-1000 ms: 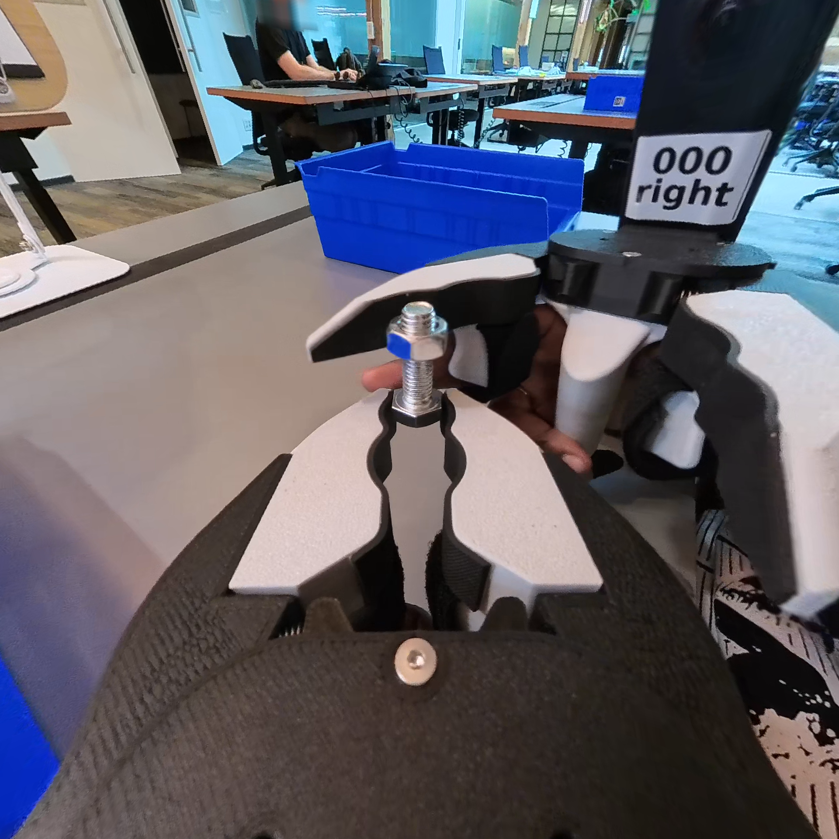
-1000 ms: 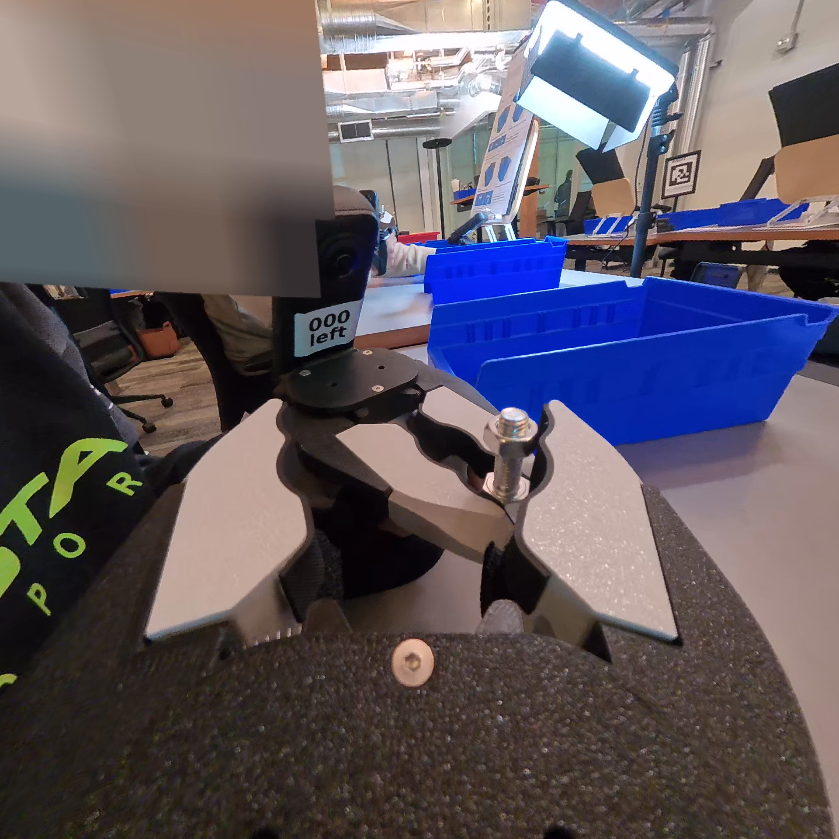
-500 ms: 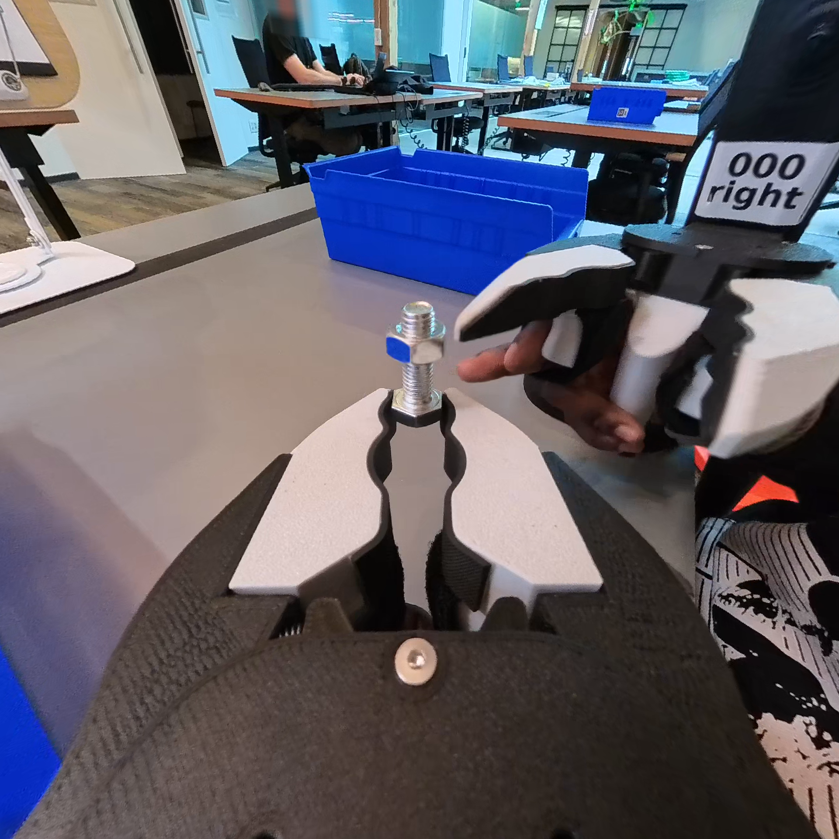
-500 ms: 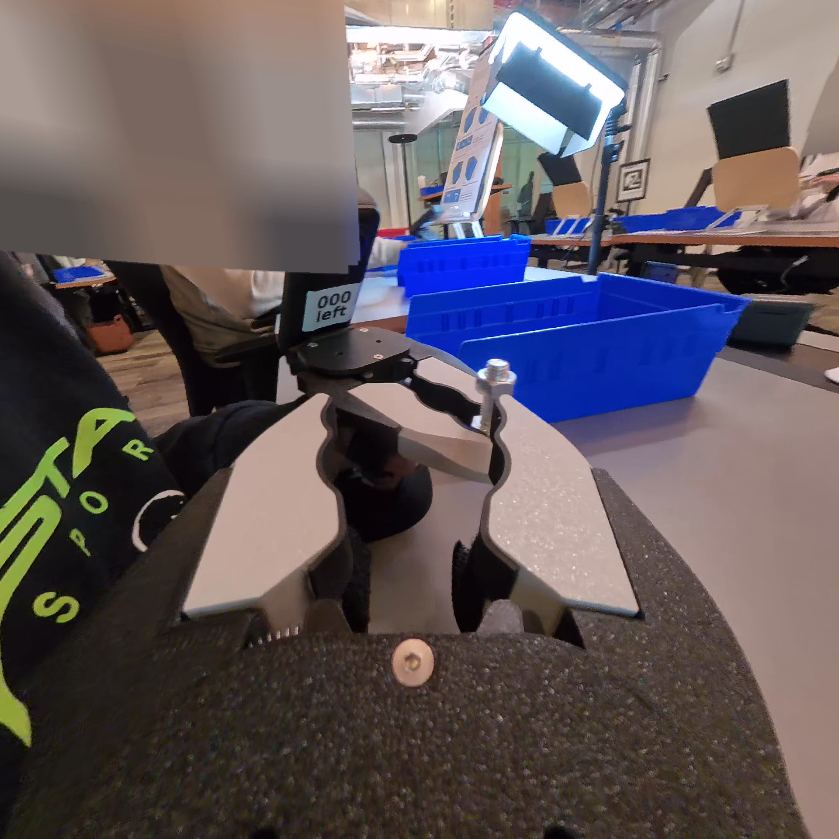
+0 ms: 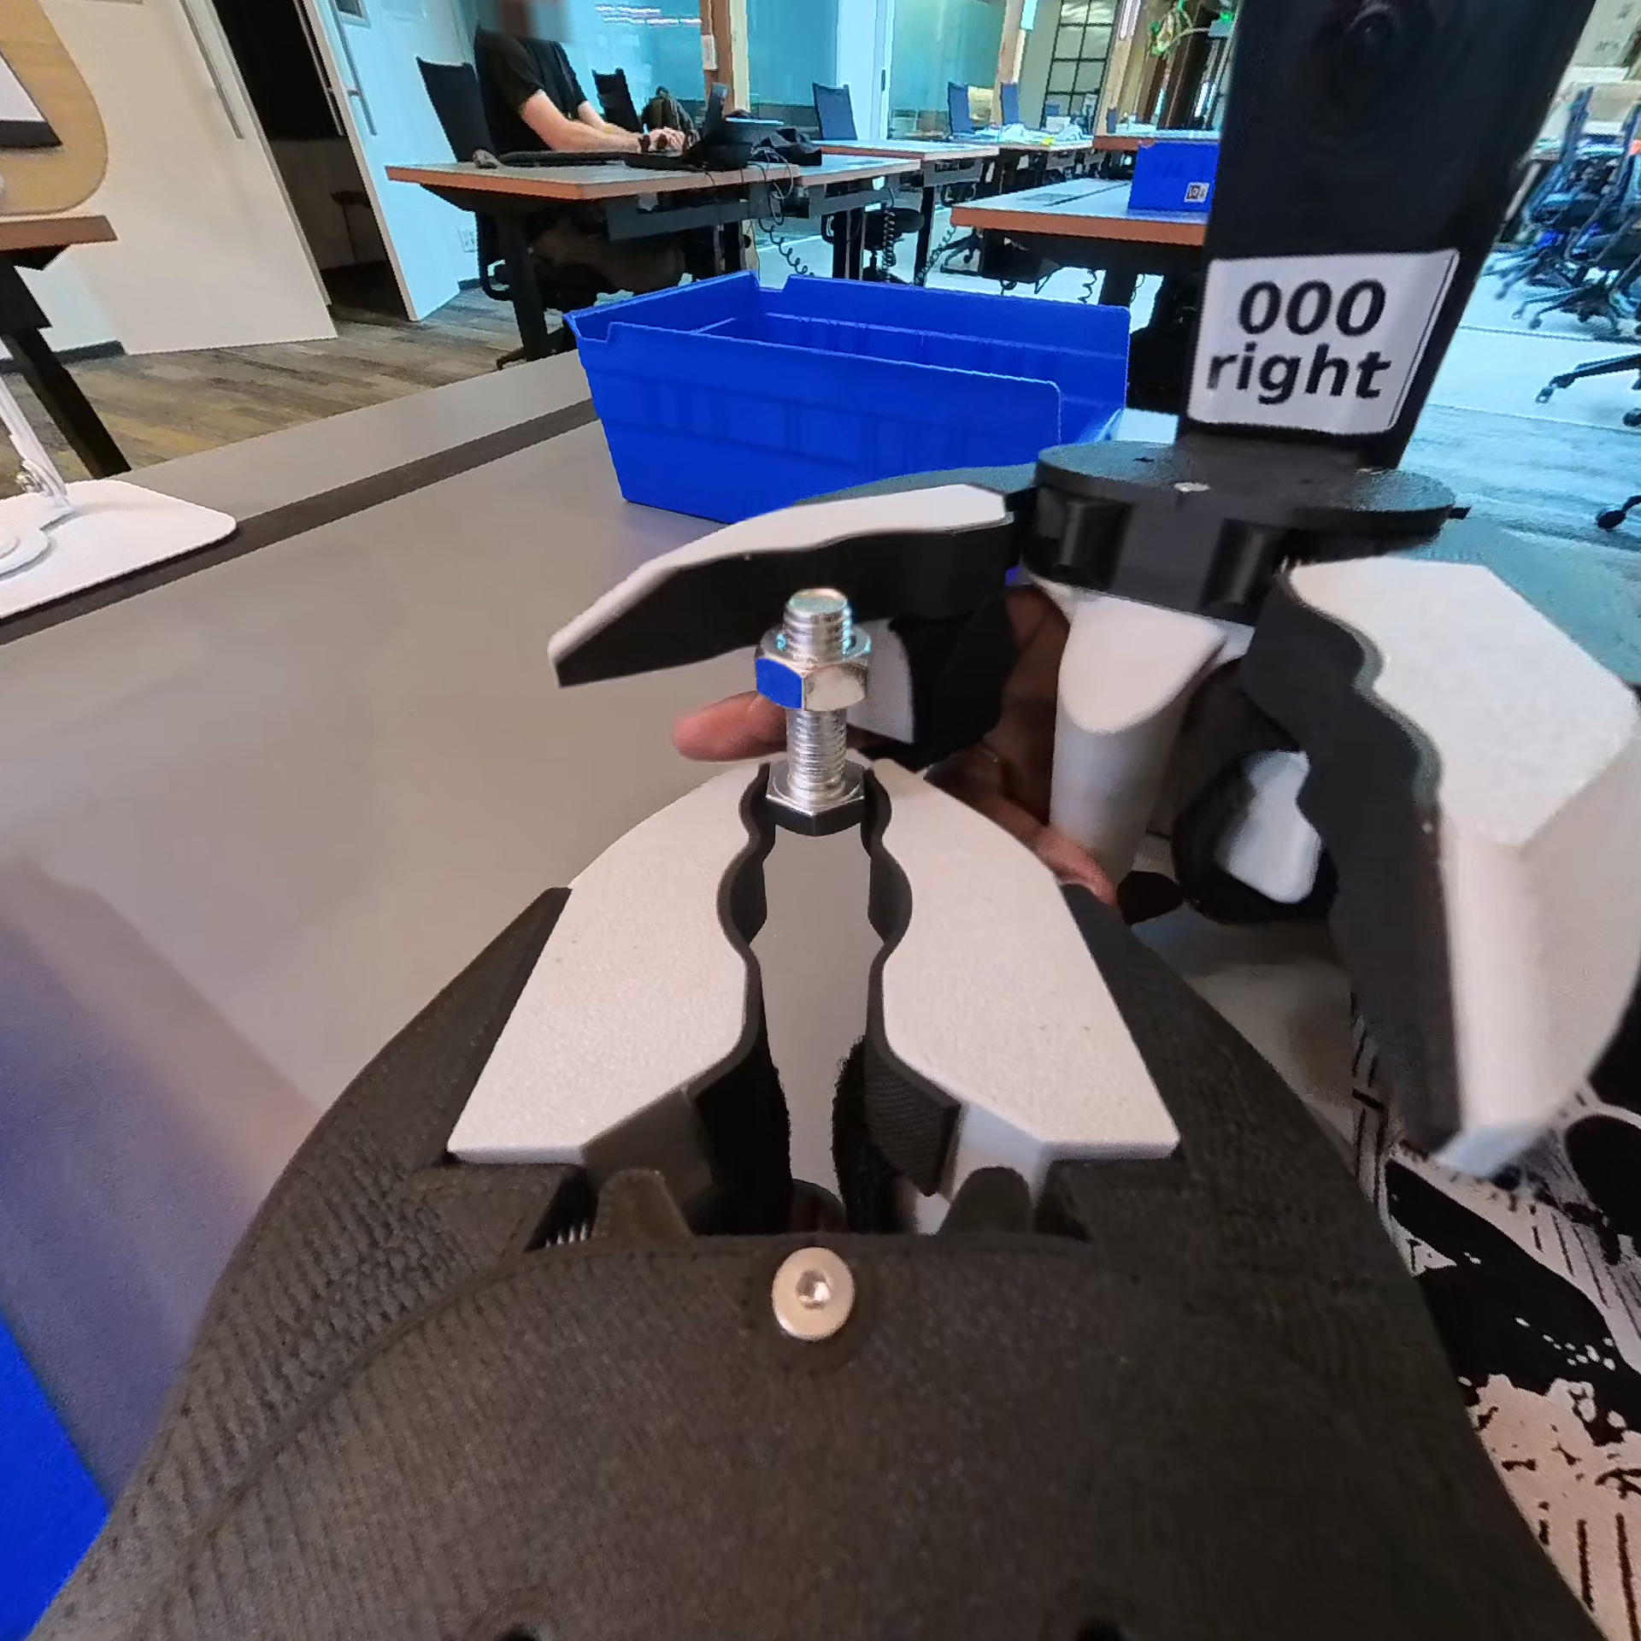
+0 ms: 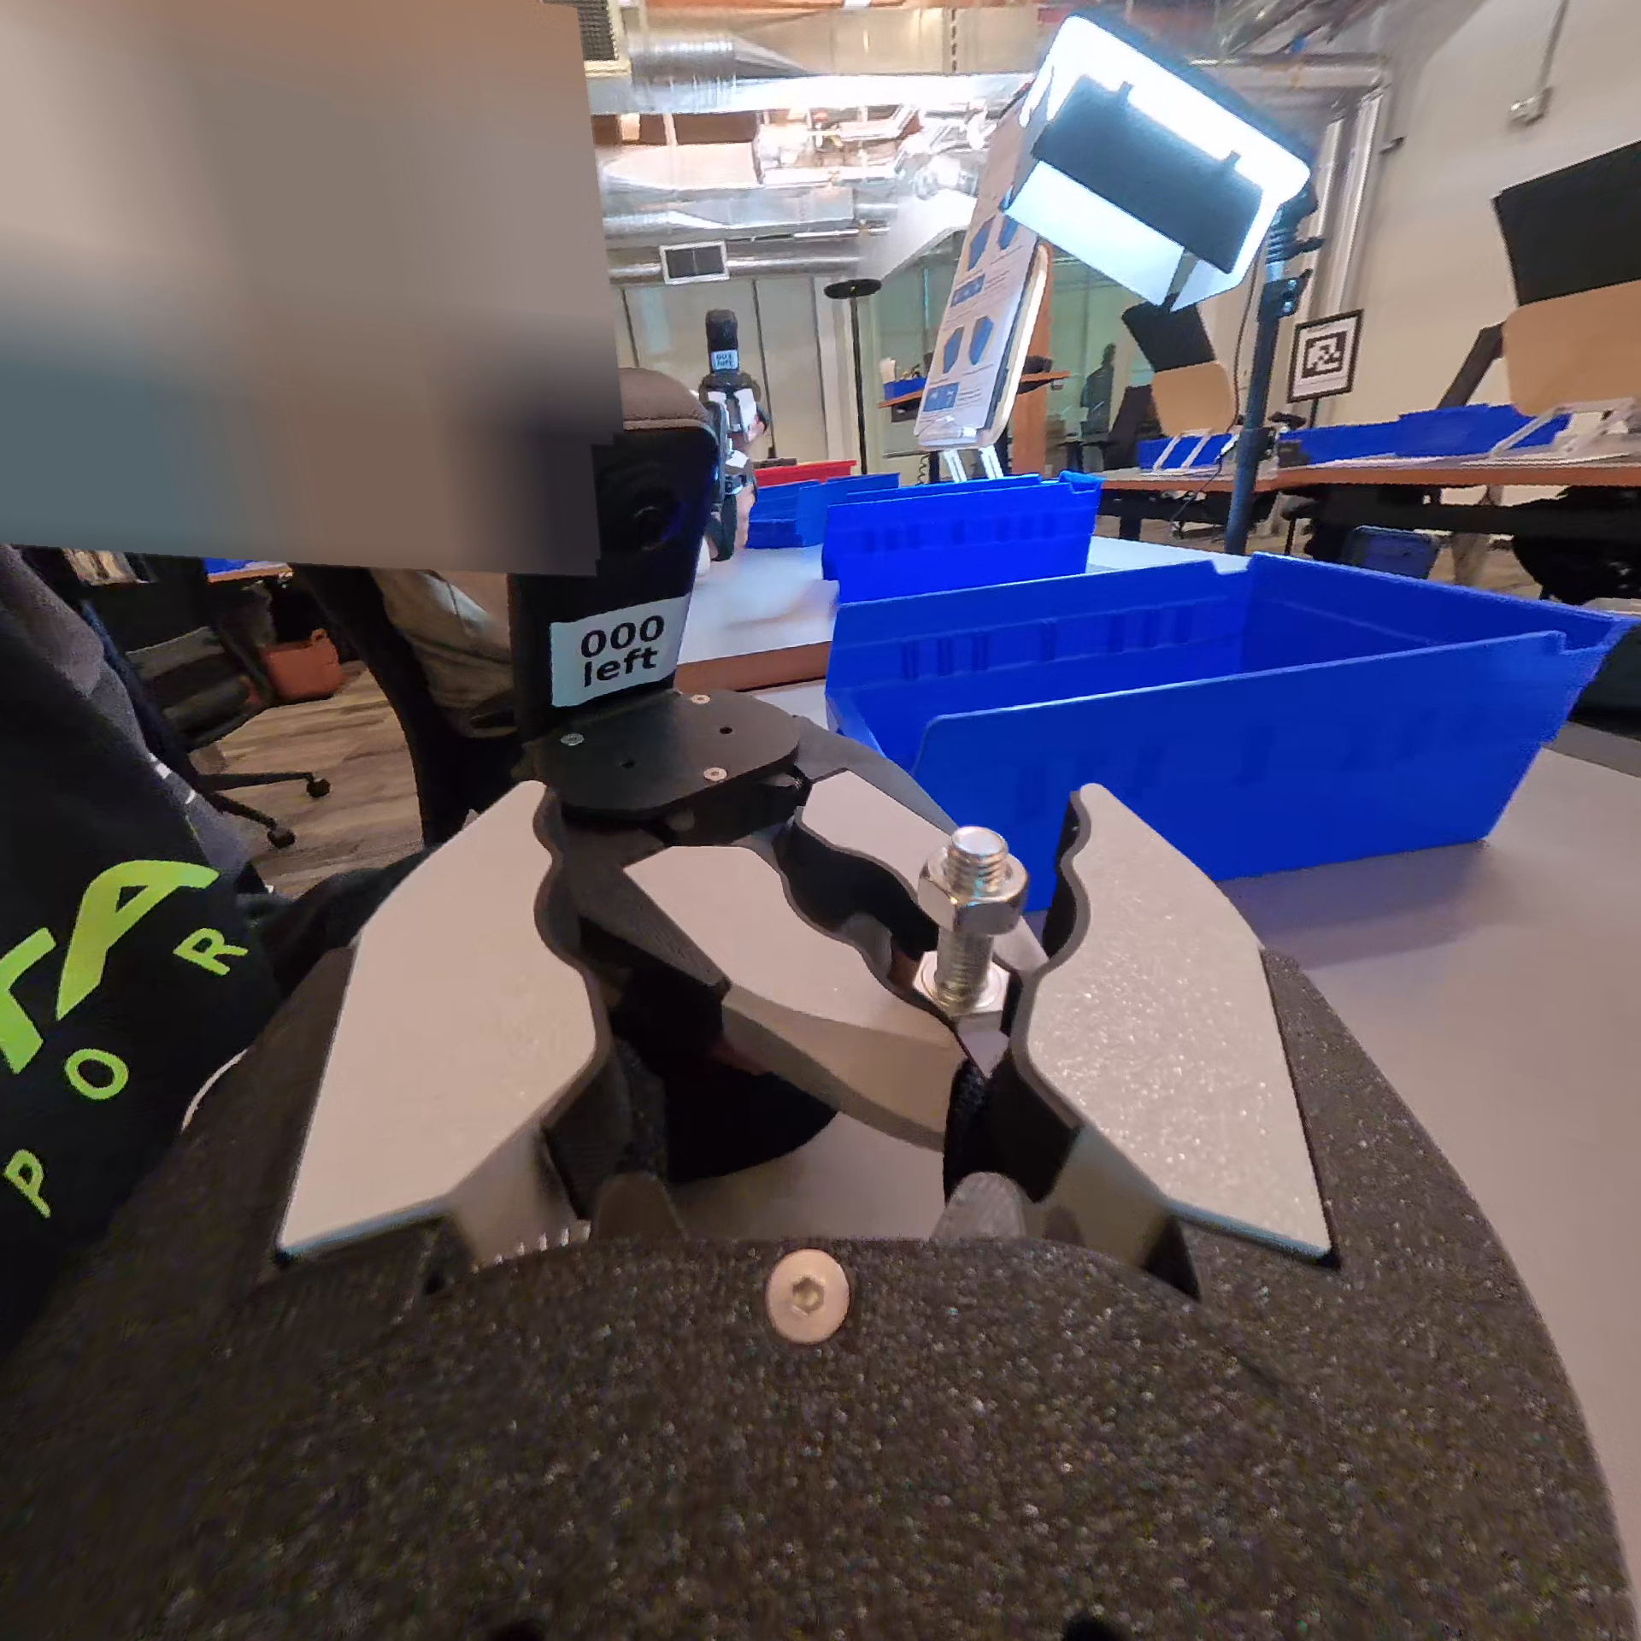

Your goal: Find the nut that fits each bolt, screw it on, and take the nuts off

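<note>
A silver bolt [image 5: 815,755] stands upright with its hex head clamped between the tips of my left gripper [image 5: 812,795], which is shut on it above the grey table [image 5: 311,755]. A silver nut [image 5: 812,679] sits on the thread near the top end. My right gripper [image 6: 808,808] is open wide around the bolt [image 6: 968,941] and nut [image 6: 972,888]. Its right finger [image 6: 1154,1003] is close beside the nut, apart from it. In the left wrist view one of its fingers [image 5: 799,559] passes behind the nut. The left gripper [image 6: 963,999] shows opposite.
A blue bin [image 5: 826,417] stands on the table beyond the grippers; it also shows in the right wrist view [image 6: 1243,755], with another blue bin [image 6: 959,533] farther back. A white stand base [image 5: 89,542] lies at the far left. A person's hand [image 5: 719,737] holds the right gripper.
The right gripper drew away from the bolt to the right half a second ago and has come back around the nut, still open. The left gripper and bolt have stayed put.
</note>
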The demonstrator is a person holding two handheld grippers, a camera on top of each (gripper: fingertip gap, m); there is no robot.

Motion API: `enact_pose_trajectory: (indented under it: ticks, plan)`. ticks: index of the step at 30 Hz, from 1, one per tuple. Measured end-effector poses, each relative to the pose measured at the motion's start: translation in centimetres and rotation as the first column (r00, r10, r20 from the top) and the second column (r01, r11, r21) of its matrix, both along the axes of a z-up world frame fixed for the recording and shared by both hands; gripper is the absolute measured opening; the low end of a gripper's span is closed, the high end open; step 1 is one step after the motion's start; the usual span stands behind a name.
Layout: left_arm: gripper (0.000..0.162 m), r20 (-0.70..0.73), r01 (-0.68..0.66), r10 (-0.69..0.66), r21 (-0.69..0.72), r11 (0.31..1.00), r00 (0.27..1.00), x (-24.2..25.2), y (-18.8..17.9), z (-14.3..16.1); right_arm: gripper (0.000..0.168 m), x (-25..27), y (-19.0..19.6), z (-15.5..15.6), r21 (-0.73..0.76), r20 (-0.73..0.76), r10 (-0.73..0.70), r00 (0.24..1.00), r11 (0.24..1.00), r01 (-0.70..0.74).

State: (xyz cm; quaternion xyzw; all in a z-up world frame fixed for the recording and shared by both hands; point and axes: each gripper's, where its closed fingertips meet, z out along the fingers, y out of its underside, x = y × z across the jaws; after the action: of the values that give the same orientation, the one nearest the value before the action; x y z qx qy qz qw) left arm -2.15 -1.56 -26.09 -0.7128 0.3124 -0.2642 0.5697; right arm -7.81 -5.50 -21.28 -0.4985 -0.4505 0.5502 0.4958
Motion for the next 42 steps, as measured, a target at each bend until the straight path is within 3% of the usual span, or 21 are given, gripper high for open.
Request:
enact_pose_trajectory:
  ticks: [9,18,28,42]
  plan:
    - [0.019,0.004,-0.008,0.008,0.0,1.0,1.0,-0.1,0.1,0.0,0.099,0.7,-0.5,0.0,0.005,-0.002,-0.006,1.0,1.0,0.006]
    - [0.019,0.013,-0.017,0.017,-0.003,1.0,1.0,-0.2,0.2,0.1,0.078,3.0,0.0,0.0,-0.009,-0.016,-0.065,0.998,0.998,0.065]
    - [0.019,0.005,-0.008,0.008,0.0,1.0,1.0,-0.1,0.1,0.0,0.1,1.1,0.3,0.2,-0.021,-0.024,-0.024,0.999,0.999,0.024]
    - [0.019,0.002,-0.008,0.008,-0.002,1.0,1.0,-0.1,0.1,0.0,0.099,0.0,-0.4,0.0,-0.007,-0.005,0.013,1.0,1.0,-0.013]
